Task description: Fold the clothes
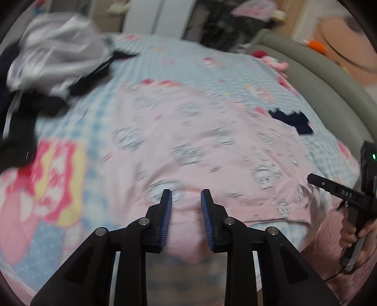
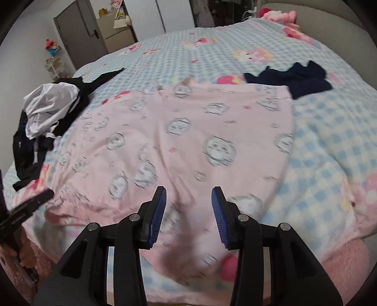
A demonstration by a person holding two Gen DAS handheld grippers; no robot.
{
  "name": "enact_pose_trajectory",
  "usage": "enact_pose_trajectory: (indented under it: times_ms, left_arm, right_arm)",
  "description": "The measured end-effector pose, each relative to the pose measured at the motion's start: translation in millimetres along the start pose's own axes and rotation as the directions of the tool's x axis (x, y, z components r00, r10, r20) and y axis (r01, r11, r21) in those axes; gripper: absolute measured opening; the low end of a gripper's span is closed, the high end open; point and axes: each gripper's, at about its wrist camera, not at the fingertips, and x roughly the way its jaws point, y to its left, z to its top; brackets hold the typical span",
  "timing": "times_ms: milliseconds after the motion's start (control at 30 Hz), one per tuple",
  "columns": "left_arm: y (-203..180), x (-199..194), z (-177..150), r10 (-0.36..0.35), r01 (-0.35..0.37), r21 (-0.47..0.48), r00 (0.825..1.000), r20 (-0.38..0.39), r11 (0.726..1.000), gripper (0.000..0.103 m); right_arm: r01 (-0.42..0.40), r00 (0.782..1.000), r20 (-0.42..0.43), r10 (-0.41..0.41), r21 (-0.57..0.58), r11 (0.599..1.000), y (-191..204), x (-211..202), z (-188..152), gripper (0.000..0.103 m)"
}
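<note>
A pink garment (image 1: 200, 141) (image 2: 188, 131) printed with grey cartoon faces lies spread flat on the checked bed cover (image 1: 188, 58) (image 2: 212, 47). My left gripper (image 1: 186, 195) hangs over its near edge. Its blue pads stand apart, and pink cloth shows in the gap without being pinched. My right gripper (image 2: 188, 191) is open over the same near edge further right, with blurred pink fabric below its jaws. In the left wrist view the right gripper (image 1: 329, 186) reaches in from the right, held by a person's hand (image 1: 355, 235). The left gripper (image 2: 30, 202) shows at the left edge of the right wrist view.
A heap of white and black clothes (image 1: 54, 54) (image 2: 47, 106) sits at the bed's left side. A small dark navy garment (image 1: 292, 120) (image 2: 294, 77) lies by the pink one's far right corner. Pink plush toys (image 2: 280, 14) rest against the grey headboard (image 1: 318, 77). A door (image 2: 77, 40) stands behind.
</note>
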Motion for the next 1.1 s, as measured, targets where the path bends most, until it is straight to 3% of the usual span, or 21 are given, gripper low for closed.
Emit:
enact_pose_trajectory:
  times_ms: [33,133,167,267,433,567,700,833,967,1100]
  left_arm:
    - [-7.7,2.7,1.1,0.002,-0.002,0.032,1.0,0.0,0.999,0.034]
    - [-0.8,29.8,-9.4,0.109,-0.109,0.007,0.985,-0.135,0.994,0.033]
    - [4.1,27.2,-11.8,0.109,-0.112,-0.012,0.984,-0.137,0.994,0.035]
    - [15.7,13.5,-16.8,0.097,-0.104,-0.061,0.989,-0.112,0.993,0.036]
    - [-0.9,-1.3,-16.1,0.112,-0.113,-0.029,0.993,-0.028,0.993,0.038]
    - [-29.6,-9.9,-1.2,-0.052,0.053,-0.083,0.998,0.021,0.995,0.039]
    - [-92.8,9.1,15.7,-0.08,0.08,0.077,0.997,-0.01,0.994,0.041]
    - [-149.4,36.0,16.4,-0.091,0.112,0.231,0.991,-0.101,0.967,0.041]
    - [-158.7,35.6,2.2,-0.027,0.054,0.227,0.992,-0.12,0.972,0.041]
    - [-133.3,32.2,-13.6,-0.004,0.027,0.154,0.989,-0.15,0.988,0.041]
  right_arm:
    - [0.009,1.0,-0.009,-0.008,0.018,1.0,-7.5,0.8,-3.5,0.041]
    - [0.037,0.998,-0.053,-0.033,0.069,0.997,-32.0,7.1,-13.4,0.041]
    - [0.058,0.997,-0.058,-0.053,0.071,0.996,-36.3,7.4,-15.4,0.041]
    - [0.088,0.995,-0.044,-0.085,0.082,0.993,-47.7,4.1,-19.4,0.041]
    - [-0.005,0.999,-0.038,0.009,0.103,0.995,-51.0,6.1,-21.0,0.041]
    - [-0.041,0.998,-0.046,0.043,0.04,0.998,-35.9,2.5,-21.9,0.042]
    - [-0.027,0.999,-0.034,0.029,0.041,0.999,-38.7,0.9,-23.8,0.042]
    - [-0.051,0.998,-0.041,0.054,0.073,0.996,-47.3,0.4,-25.2,0.042]
    - [-0.128,0.987,-0.105,0.124,-0.033,0.991,-36.5,-9.9,-32.5,0.042]
    - [-0.172,0.983,-0.098,0.156,-0.188,0.967,-8.5,-27.3,-43.6,0.044]
